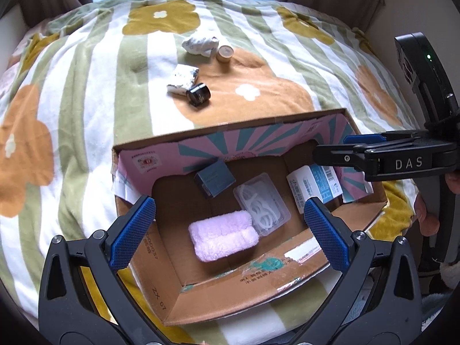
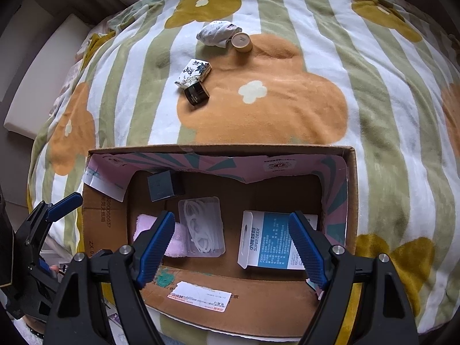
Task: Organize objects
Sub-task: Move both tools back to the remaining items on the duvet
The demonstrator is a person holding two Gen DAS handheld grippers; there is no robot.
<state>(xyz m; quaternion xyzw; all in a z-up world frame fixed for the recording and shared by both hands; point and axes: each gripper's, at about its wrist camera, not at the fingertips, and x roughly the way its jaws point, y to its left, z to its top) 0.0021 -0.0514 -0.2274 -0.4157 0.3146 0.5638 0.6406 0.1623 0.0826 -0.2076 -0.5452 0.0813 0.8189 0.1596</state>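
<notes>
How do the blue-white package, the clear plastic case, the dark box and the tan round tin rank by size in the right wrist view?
1. blue-white package
2. clear plastic case
3. dark box
4. tan round tin, though it lies farther away, so unsure.

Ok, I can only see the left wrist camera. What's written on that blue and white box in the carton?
Observer: The right wrist view shows SUPER DEER printed on the blue and white box.
Operator: Is the other gripper holding anything?
Observer: No. From its own camera, the right gripper has its fingers open and empty, above the carton.
</notes>
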